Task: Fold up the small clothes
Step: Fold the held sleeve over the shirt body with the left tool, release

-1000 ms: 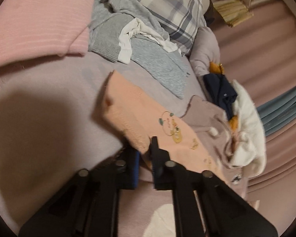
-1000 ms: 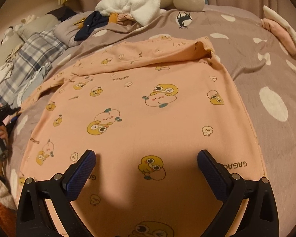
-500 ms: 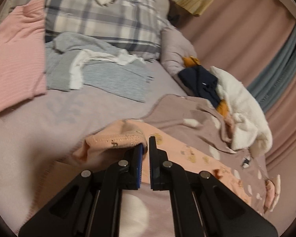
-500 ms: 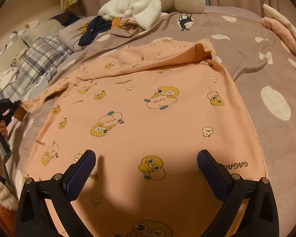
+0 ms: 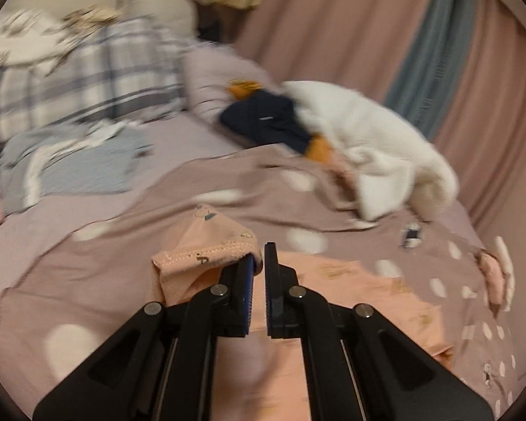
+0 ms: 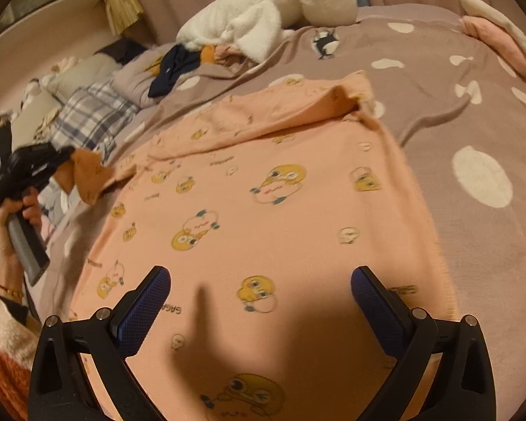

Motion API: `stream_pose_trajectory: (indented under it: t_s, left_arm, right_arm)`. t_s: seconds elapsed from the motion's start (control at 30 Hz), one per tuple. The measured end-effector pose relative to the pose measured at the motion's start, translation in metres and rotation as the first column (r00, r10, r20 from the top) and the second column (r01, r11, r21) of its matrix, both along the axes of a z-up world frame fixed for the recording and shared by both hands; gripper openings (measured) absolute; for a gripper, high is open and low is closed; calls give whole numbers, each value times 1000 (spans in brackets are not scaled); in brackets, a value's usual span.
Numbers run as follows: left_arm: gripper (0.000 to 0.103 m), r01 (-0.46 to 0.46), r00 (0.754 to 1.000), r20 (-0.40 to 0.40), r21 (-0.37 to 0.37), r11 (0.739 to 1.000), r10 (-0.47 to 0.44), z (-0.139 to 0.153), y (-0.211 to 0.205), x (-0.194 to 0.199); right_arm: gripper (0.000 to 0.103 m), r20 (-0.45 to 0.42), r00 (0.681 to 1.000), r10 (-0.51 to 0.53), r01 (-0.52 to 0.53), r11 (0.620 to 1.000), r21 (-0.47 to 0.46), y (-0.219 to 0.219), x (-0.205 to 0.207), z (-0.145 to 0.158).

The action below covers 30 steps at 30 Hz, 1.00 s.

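left tool: clamped on sleeve cuff of the peach cartoon-print cotton top | right tool: jaws wide, empty, above the top's hem | top: spread on the mauve spotted bedspread | handling: light, limp; grip hems or cuffs

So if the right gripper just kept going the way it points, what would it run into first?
Most likely the peach cartoon-print garment spread flat on the bed. The open right gripper tilts down over it with nothing between its fingers, though how far above the cloth it sits is unclear.
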<state>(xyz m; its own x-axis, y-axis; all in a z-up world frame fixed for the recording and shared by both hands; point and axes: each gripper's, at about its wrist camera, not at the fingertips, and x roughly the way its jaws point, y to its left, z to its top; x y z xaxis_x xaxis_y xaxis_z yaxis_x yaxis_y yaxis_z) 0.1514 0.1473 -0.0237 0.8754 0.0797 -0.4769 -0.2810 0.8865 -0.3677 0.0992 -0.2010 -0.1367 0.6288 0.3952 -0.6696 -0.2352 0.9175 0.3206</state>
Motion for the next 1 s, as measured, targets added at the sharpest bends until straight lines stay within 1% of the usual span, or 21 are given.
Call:
stream_pose_trajectory:
  t_s: [0.07,0.1,0.17,0.27,0.33,0.43,0.5,0.53,0.57,0.63,0.67,0.7,0.73,0.77,0.8,0.83,0.9,0.93,1.0]
  left_arm:
    - [2,49,999,10,7,999,-50,10,-36,17]
    - [2,67,998,9,26,997,-67,14,-52,23]
    - [3,118,993,15,79,990,-120,20,-94,33]
    - [3,182,983,12,79,980,-183,19,-143,46]
    - [3,217,976,-1,103,971,-218,14,-177,57]
    - [4,286,958,-44,161,945,-283,-2,-236,76]
    - [5,340,940,-94,194,920,-328,-20,-271,85]
    - [9,365,929,-134,188,912,-344,-33,-285,91]
    - [9,379,922,-160,176,908,-354,-42,-292,95]
    - [9,391,910,-206,147,908,-359,-61,-304,101]
    - [13,399,903,-221,116,909,-368,-70,-308,103]
    - [15,421,891,-223,81,903,-395,-73,-310,104]
    - [25,461,869,-222,37,887,-443,-75,-314,104]
    - [40,509,839,-217,-14,861,-499,-75,-320,104]
    - [47,554,808,-199,-67,830,-555,-73,-325,104]
    - [56,606,772,-168,-94,790,-613,-68,-330,102]
    - [56,675,720,-133,-95,732,-681,-58,-340,97]
    - [56,689,708,-127,-92,719,-694,-52,-343,94]
    - [60,696,702,-103,-112,709,-705,-46,-343,90]
  right_arm:
    - [102,16,1000,4,-3,1000,-18,-5,-2,4]
    - [102,41,999,1,1,999,-34,-9,-4,6]
    - [102,68,998,-16,18,999,-28,-19,-6,8]
    - [102,32,999,-30,29,999,24,-38,-6,2]
    - [102,3,1000,-26,26,999,41,-51,-8,-3]
    - [102,1,999,-41,41,999,23,-68,-12,-8]
    - [102,7,998,-63,63,998,12,-79,-15,-9]
    - [102,4,997,-78,78,997,24,-86,-15,-11]
    - [102,-4,997,-83,83,996,41,-90,-14,-12]
    - [102,-23,996,-85,87,993,77,-98,-12,-15]
    - [102,-23,996,-82,83,993,88,-101,-12,-16]
    - [102,-21,997,-75,77,992,95,-102,-12,-16]
    - [102,-21,998,-67,69,994,89,-101,-13,-16]
    - [102,-20,998,-63,64,995,82,-101,-13,-15]
    - [102,-18,998,-59,60,995,76,-101,-12,-15]
    - [102,-18,998,-60,61,996,69,-100,-12,-15]
    - [102,-17,998,-67,68,995,72,-101,-12,-15]
    - [102,-20,998,-66,67,995,77,-102,-13,-15]
    - [102,-22,998,-62,63,995,78,-103,-12,-16]
